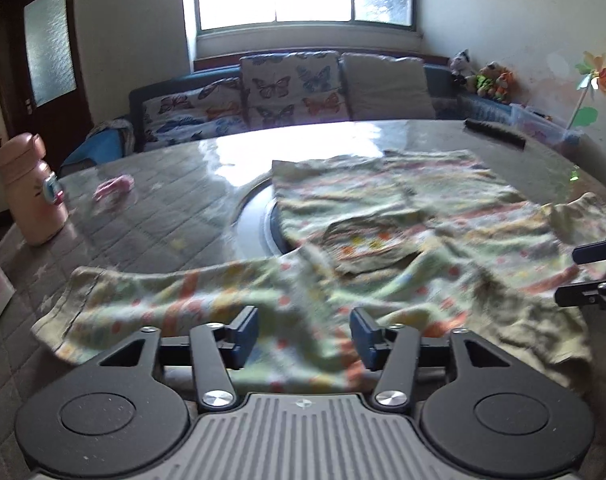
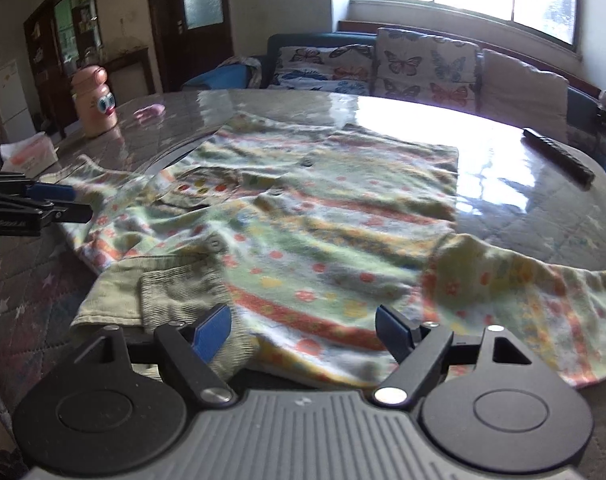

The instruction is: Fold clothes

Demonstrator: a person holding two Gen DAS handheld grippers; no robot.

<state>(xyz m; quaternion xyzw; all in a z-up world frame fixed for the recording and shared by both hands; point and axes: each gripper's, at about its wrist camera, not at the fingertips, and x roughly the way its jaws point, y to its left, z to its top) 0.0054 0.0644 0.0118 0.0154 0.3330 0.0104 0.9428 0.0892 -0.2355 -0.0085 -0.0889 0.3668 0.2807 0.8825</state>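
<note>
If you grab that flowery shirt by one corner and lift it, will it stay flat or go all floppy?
Probably floppy: the flowery shirt already lies wrinkled and its sleeve droops over the table edge. It looks like soft, fuzzy cloth, so likely light and not slippery for the fingers. On the shiny tabletop it may slide or bunch if pushed.

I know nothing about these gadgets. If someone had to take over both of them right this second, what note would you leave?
Left gripper: open, holding nothing, over the near edge of the shirt by its left sleeve.
Right gripper: open, holding nothing, at the collar end of the shirt.
The flowery buttoned shirt lies spread on the glossy table, front up, both sleeves out to the sides.
Done: shirt laid out, a bit wrinkled. No fold is visible yet.
Left: probably fold the sleeves in, then the body.
</note>
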